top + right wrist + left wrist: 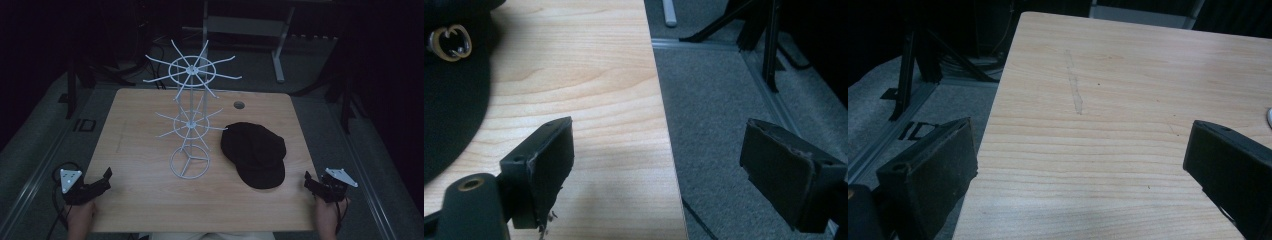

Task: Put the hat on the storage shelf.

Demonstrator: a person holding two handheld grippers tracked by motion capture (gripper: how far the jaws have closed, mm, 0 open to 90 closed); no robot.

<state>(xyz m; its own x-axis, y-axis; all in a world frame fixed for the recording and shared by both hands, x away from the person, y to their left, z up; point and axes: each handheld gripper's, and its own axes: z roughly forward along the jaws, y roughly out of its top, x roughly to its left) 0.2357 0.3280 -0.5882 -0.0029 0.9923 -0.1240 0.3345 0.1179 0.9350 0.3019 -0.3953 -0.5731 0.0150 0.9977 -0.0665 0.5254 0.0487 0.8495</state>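
The wooden table (150,130) fills the middle of the scene, and everything here is placed off the white wire rack (190,120) standing at its centre: 2 tiers of spoked hooks on a thin post above a ring base. Just right of that rack's base lies the black cap (255,154), flat on the wood, brim toward the person, a gold emblem (449,42) on its front in the right gripper view.

That cap looks light and soft: cloth crown that will fold and sag under a pinch, not fragile, not slippery. The brim is likely the stiffest part, so my call is to take it by the brim edge nearest the person, or pinch the crown's rim for hanging on a hook.

The right gripper (314,184) sits well right of the rack, at the table's right edge beyond the cap, jaws spread wide and holding nothing; in its own view 1 jaw is over the wood near the cap's edge, the other over the carpet.

The left gripper (100,184) rests well left of the rack near the front-left corner, jaws also spread wide, empty, bare wood between them.
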